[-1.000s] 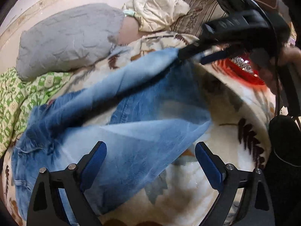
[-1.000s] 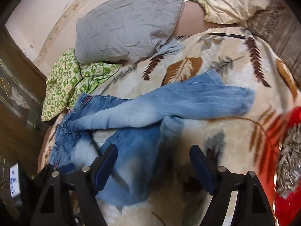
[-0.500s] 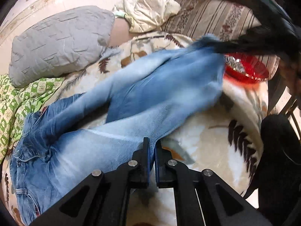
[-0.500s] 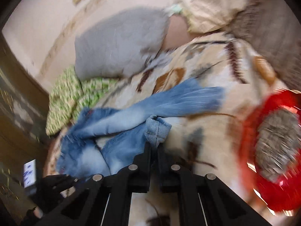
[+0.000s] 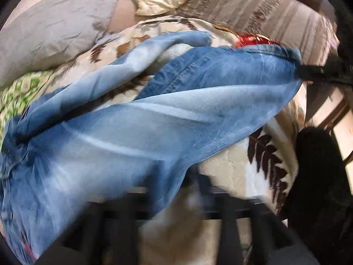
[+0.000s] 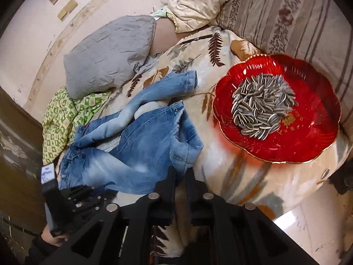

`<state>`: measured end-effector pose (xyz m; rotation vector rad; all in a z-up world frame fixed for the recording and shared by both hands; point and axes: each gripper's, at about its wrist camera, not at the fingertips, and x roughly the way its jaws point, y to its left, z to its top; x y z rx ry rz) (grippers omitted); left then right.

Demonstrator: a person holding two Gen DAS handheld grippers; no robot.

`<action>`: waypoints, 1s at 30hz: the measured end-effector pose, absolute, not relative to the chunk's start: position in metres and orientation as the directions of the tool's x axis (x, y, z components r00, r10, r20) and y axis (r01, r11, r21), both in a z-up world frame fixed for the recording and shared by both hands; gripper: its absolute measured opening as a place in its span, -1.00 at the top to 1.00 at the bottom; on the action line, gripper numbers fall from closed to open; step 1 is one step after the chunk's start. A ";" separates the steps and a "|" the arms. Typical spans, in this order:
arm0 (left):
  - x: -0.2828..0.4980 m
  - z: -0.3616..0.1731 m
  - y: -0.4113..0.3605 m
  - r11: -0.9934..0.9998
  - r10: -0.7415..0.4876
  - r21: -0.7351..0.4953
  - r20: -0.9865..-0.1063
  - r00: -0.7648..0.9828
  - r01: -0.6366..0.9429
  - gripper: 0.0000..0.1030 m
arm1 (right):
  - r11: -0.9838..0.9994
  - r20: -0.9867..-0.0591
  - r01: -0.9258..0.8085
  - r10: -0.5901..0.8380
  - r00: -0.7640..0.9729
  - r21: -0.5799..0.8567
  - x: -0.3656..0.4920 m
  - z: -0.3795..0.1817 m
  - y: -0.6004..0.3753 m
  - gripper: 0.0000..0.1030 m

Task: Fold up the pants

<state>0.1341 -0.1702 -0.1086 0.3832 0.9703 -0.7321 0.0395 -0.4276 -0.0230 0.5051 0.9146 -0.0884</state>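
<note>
Handling soft, heavy denim across a bed, beside a dish of seeds.

The jeans (image 6: 136,145) lay crumpled over the leaf-print blanket (image 6: 220,165) toward the bed's left side, waist near the green patterned cloth (image 6: 59,119), one leg lifted by its hem. Denim looked limp but weighty, likely to sag and drag; hems and waistband seemed the firmest places to take. The right gripper (image 6: 179,176) had its jaws nearly together and easing apart, with the hem of the near leg pinched between them. The left gripper (image 5: 167,212) was badly blurred, its jaws opening at the leg's lower edge, no grip visible. A red glass dish (image 6: 308,132) near the bed's right edge held striped sunflower seeds (image 6: 262,103), fragile and easily spilled by swinging cloth.
</note>
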 end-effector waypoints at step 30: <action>0.064 -0.018 0.130 0.942 0.053 0.242 -0.793 0.607 0.233 -1.00 | 0.872 -0.737 -0.435 0.443 0.510 0.224 0.074 -0.029 -0.144 -0.72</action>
